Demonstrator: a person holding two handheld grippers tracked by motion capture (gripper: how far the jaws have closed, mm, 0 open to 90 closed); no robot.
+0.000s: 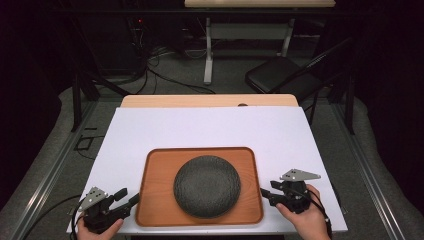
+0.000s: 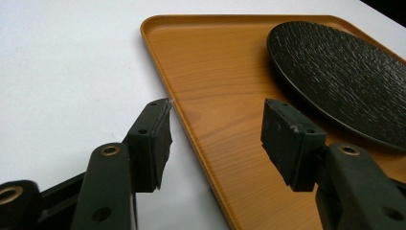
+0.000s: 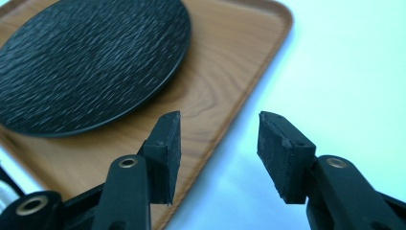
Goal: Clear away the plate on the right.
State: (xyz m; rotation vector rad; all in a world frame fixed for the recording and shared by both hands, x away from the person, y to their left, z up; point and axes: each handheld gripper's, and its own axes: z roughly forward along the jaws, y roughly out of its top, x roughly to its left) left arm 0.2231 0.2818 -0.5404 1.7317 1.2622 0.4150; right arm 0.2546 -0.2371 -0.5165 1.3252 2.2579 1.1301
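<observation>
While both grippers sit at the tray's [image 1: 200,154] side rims, each pair of jaws stands apart with nothing gripped.

From the high view the tray lies at the near middle of the white sheet [image 1: 210,125], its front rim close to the sheet's near edge — bare sheet runs wide toward 12 o'clock and in narrower strips at 3 and 9. A dark plate [image 1: 207,185] rests at the tray's centre, leaving bare wood all round. Left gripper [image 1: 129,196] is at 9 o'clock of the tray: in its own view the left rim runs between the spread pads, one over the sheet, one over the wood. Right gripper [image 1: 265,194] is at 3 o'clock, likewise straddling the right rim — neither pinches it. No writing can be read.
</observation>
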